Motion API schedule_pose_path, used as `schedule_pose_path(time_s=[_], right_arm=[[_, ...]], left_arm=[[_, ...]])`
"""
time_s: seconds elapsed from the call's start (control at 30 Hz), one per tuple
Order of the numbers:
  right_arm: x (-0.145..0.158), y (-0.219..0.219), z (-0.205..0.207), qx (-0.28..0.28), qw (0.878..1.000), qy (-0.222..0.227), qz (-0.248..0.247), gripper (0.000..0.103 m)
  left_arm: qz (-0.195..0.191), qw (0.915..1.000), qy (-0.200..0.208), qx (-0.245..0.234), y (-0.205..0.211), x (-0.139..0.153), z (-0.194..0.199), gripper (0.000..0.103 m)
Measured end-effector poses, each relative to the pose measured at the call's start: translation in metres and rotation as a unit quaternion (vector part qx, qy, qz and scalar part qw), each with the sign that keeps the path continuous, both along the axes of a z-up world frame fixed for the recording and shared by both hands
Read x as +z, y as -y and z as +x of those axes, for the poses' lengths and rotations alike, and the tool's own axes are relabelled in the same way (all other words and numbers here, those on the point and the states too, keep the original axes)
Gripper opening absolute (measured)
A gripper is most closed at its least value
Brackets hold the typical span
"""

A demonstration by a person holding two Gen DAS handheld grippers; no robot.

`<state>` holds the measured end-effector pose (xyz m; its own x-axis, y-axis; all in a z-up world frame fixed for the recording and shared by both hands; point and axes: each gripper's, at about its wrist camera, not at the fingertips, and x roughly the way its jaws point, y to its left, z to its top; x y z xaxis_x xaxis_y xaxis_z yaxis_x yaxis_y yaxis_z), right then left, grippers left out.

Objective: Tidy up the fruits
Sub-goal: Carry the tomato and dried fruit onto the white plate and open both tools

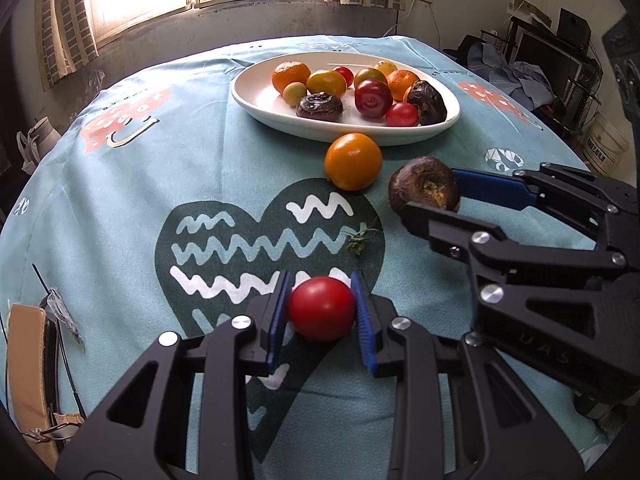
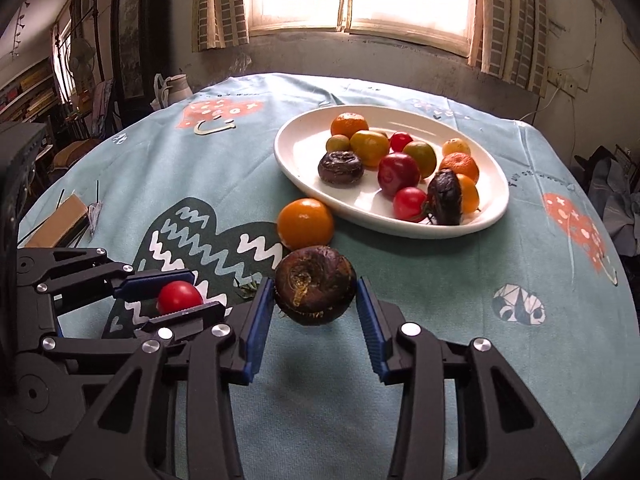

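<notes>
- Your left tongs [image 1: 321, 309] are clamped on the red tomato [image 1: 321, 308], low over the bench [image 1: 120, 200]; it's soft-skinned, so squeeze gently at its widest part.
- Your right tongs [image 2: 316, 312] straddle the wrinkled brown fruit [image 2: 315, 285], the far pad [image 2: 370, 320] not yet touching; it looks soft, perhaps bruised.
- The white plate [image 1: 256, 108] sits beyond both.

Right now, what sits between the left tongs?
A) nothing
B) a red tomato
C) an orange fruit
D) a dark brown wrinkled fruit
B: the left tongs are shut on the red tomato, both blue pads pressing its sides; the dark brown fruit sits between the right tongs.
</notes>
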<state>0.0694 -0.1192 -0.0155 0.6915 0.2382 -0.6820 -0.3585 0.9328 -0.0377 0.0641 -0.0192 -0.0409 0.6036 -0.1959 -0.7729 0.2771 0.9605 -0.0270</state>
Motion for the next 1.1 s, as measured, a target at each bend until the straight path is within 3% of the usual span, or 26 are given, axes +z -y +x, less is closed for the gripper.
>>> schedule_pose_path(time_s=[0.23, 0.4, 0.57, 0.8, 1.1], right_arm=[[0.024, 0.019, -0.02, -0.042, 0.996, 0.075, -0.004, 0.043], [0.03, 0.029, -0.022, -0.058, 0.994, 0.093, -0.001, 0.042], [0.039, 0.036, -0.015, -0.071, 0.992, 0.106, -0.004, 0.042], [0.058, 0.064, 0.042, -0.101, 0.991, 0.071, 0.042, 0.042], [0.027, 0.078, 0.099, -0.121, 0.989, 0.026, 0.084, 0.042]], left_arm=[[-0.006, 0.9999, 0.01, 0.003, -0.003, 0.004, -0.002, 0.031], [-0.007, 0.9989, 0.045, 0.01, -0.001, 0.016, -0.003, 0.031], [-0.001, 0.9967, 0.078, 0.023, 0.008, 0.043, 0.022, 0.031], [0.0, 0.993, 0.108, 0.047, 0.031, 0.072, 0.082, 0.031], [-0.01, 0.9921, 0.096, 0.08, 0.038, 0.046, 0.134, 0.033]])
